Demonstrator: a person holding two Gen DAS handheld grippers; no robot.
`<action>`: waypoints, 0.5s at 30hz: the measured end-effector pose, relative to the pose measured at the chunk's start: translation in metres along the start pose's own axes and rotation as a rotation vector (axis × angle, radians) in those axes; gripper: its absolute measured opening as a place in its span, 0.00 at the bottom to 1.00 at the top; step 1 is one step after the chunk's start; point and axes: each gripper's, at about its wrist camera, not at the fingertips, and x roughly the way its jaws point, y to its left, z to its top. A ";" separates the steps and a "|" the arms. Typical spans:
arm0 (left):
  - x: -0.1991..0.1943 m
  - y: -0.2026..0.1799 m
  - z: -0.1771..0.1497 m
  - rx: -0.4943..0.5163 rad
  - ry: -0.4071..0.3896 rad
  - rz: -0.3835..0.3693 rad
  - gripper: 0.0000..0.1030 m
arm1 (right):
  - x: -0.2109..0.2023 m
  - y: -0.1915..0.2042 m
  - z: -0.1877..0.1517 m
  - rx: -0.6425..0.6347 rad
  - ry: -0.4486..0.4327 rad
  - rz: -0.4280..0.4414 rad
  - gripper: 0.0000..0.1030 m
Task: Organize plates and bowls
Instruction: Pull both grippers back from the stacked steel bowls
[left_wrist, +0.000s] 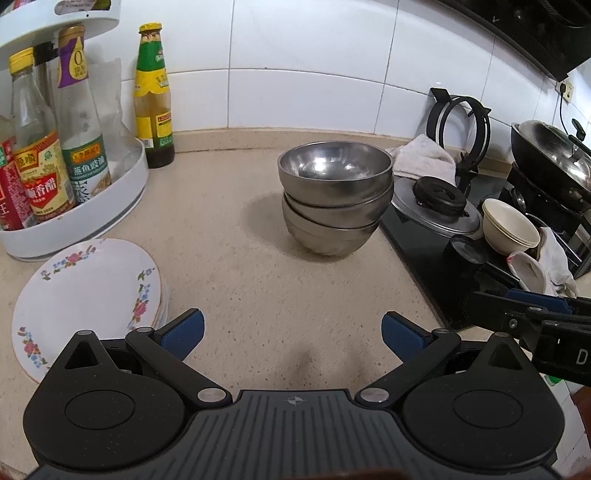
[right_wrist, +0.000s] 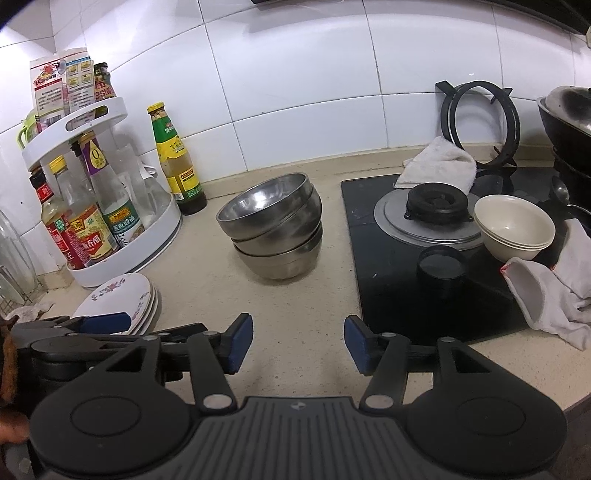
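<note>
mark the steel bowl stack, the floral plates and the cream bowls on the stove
steel bowl stack (left_wrist: 334, 184), left wrist view, outer wall of the top bowl
floral plates (left_wrist: 92, 291), left wrist view, bare centre of the top plate
cream bowls (right_wrist: 511, 225), right wrist view, inside of the top bowl

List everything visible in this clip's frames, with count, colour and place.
steel bowls: three nested, silver, mid-counter
floral plates: small stack, white, counter front left
cream bowls: stacked, count unclear, on the hob
hob: one, black glass, right
burner cap: one, black, on silver disc
pan support: one, black, leaning on wall
towel: one, white, by pan support
cloth: one, white, hob's right edge
wok: one, black, far right
condiment rack: one, white, left, holds bottles
sauce bottle: one, yellow-green label, beside rack
left tongs: open, empty
right tongs: open, empty
</note>
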 end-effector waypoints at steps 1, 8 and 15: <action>0.001 0.001 0.001 -0.002 0.000 0.001 1.00 | 0.000 0.000 0.000 0.000 0.001 -0.001 0.50; 0.004 -0.001 0.010 0.007 -0.019 0.002 1.00 | 0.007 -0.001 0.003 -0.008 0.007 -0.015 0.51; 0.019 -0.002 0.034 0.037 -0.040 0.039 1.00 | 0.019 -0.008 0.025 -0.014 -0.021 -0.039 0.51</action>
